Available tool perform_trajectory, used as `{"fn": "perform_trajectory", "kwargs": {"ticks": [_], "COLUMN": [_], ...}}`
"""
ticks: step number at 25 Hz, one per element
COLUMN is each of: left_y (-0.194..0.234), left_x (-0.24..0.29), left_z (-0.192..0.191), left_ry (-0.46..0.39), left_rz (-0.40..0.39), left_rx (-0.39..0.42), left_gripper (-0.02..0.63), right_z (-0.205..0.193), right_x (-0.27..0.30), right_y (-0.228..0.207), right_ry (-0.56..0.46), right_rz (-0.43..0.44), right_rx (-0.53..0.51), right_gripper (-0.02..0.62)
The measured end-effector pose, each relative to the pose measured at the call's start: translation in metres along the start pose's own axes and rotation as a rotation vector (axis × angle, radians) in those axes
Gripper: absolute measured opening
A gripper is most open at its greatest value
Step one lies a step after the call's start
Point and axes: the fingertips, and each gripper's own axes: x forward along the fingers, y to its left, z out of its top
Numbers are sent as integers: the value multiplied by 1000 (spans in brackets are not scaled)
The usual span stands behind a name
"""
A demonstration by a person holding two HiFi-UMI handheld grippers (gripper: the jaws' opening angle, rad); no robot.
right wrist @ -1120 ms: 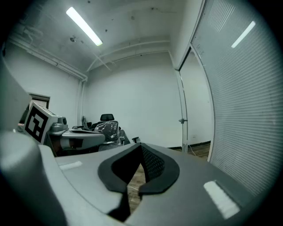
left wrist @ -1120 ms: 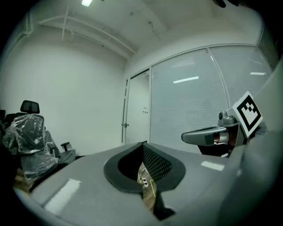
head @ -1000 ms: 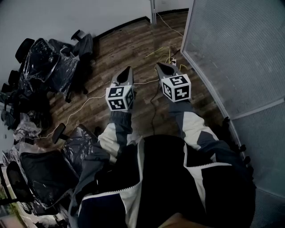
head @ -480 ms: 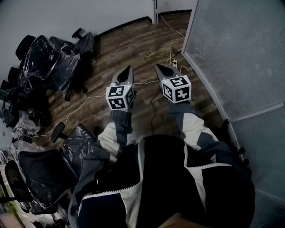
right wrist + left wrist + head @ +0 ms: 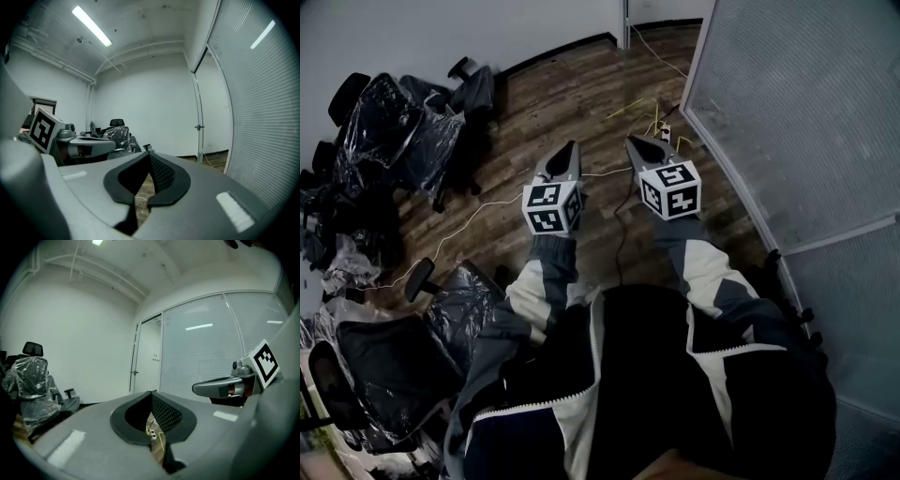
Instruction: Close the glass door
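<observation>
Glass door [image 5: 797, 112], one; left claw [image 5: 570, 148] and right claw [image 5: 634, 142], both closed.

Overall light: cool, even indoor light; the head view was dim and grey.
Source: a ceiling tube [image 5: 92, 26] glowed overhead.
Glare: lamp streaks shone on the frosted glass wall [image 5: 211, 357].
Shadows: soft; the dark jacket [image 5: 647, 375] lost detail.
Distortion: both gripper views were fisheye, with black corners and bowed lines.
Focus: foreground soft, far walls sharper.
</observation>
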Motion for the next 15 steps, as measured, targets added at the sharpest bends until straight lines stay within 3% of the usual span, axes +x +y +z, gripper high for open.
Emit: {"fn": "perform_trajectory", "kwargs": {"ticks": [15], "left_y": [19], "left_x": [2], "left_z": [-6], "left_ry": [-10], "left_rz": [-30], "left_rx": [-25], "left_gripper": [3], "right_z": [-4], "right_x": [12], "right_y": [11], "right_ry": [23], "right_rz": [-26], "right_rx": [-7], "right_gripper": [5]}}
